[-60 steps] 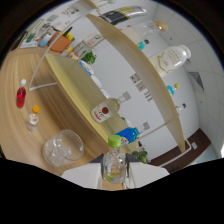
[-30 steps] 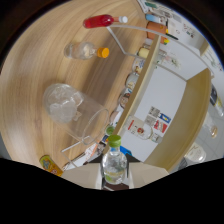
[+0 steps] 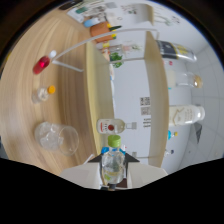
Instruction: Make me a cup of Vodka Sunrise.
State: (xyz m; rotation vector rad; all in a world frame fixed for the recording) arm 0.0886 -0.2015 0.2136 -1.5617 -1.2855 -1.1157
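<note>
Holding a small clear bottle with a green cap (image 3: pixel 113 162) between the two pale fingers (image 3: pixel 82 176), I see the jaws clenched on its body, one finger pressing at each side, the cap rising above the fingertips. The gripper (image 3: pixel 113 176) is rolled well over, so the wooden worktop (image 3: pixel 70 90) shows as a tall slanted plane beside the bottle instead of lying flat below it.

On that worktop, close to the fingers, sits a clear glass (image 3: pixel 67 139) with a second clear vessel holding what looks like ice (image 3: pixel 45 136) touching it on the far side. Further along the surface stands a small clear bottle with an orange cap (image 3: pixel 41 94), and beyond that, toward the far end, a bottle of red liquid with a white cap (image 3: pixel 42 64). Just past the worktop's edge, right above the green cap, I make out a clear bottle with a white and red label (image 3: pixel 110 126).

Off the worktop, against the white wall, there is a large white bottle (image 3: pixel 186 115), and a potted green plant (image 3: pixel 116 57) sits near the far edge.
</note>
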